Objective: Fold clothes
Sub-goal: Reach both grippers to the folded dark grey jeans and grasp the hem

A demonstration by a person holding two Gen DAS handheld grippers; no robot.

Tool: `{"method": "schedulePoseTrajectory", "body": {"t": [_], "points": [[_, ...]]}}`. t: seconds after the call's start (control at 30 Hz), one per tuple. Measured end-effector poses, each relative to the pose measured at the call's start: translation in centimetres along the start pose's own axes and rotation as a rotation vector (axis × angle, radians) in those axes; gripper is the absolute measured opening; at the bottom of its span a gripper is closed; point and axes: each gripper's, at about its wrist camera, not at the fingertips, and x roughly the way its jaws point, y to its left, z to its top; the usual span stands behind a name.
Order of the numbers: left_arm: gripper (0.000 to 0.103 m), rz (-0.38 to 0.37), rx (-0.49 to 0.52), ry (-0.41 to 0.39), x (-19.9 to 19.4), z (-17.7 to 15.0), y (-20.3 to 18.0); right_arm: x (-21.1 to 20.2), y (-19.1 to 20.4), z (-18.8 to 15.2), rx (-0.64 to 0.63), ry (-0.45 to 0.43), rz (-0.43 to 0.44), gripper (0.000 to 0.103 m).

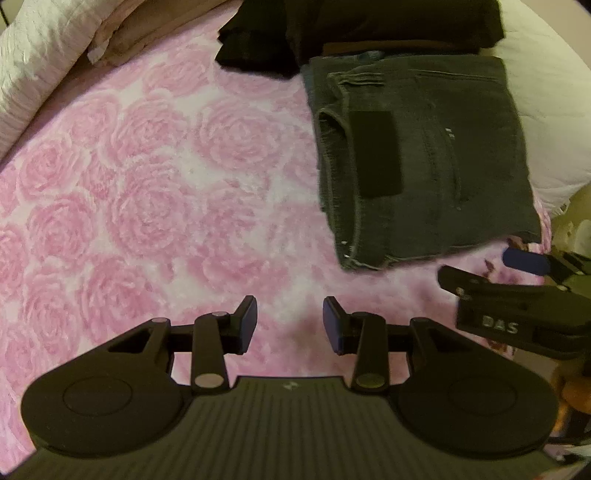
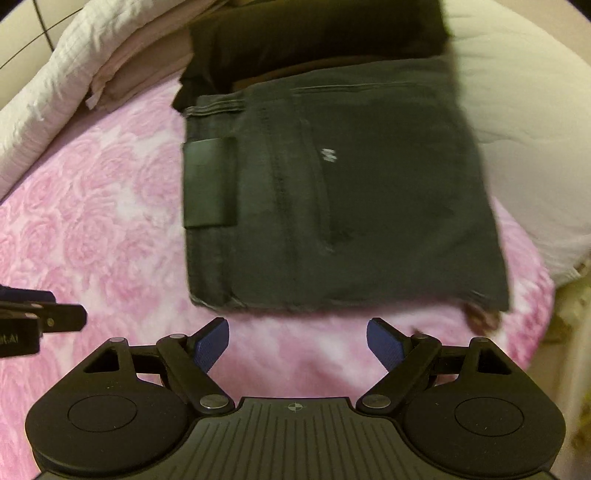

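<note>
The pink rose-patterned bedspread (image 1: 147, 192) carries the folded dark jeans (image 2: 332, 192), which lie as a compact rectangle toward its far right side, just in front of a stack of black garments (image 1: 388, 26) and beside a white pillow (image 2: 524, 122). Risk, as a judgement: the fold appears complete, so any further contact at the near edge could drag the layers apart, and the soft bedspread offers little resistance to sliding. A frayed hem at the near left corner could snag a finger. The right gripper (image 2: 297, 341) is wide open, holds nothing, and hovers just short of the jeans. The left gripper (image 1: 290, 321) is partly open, empty, over bare bedspread.
</note>
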Motion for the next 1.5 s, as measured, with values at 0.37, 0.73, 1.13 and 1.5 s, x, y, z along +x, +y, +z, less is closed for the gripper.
{"method": "schedulePoseTrajectory", "body": {"t": [0.37,0.73,1.13,1.5], "points": [[0.034,-0.022,-0.076,0.015,2.4,1.7,5.3,6.3,7.9,2.4,-0.187,-0.120,-0.086,0.086],[0.031,-0.130,-0.002,-0.020,3.8,4.1,4.1,3.0,-1.6,1.3,0.123,-0.187,-0.198,0.040],[0.031,-0.173,0.004,-0.024,4.4,5.3,2.7,4.2,-6.8,4.6,0.249,-0.242,-0.045,0.008],[0.033,-0.503,-0.161,-0.042,4.9,6.0,-1.3,1.4,-18.9,0.1,0.671,-0.176,-0.023,0.006]]}}
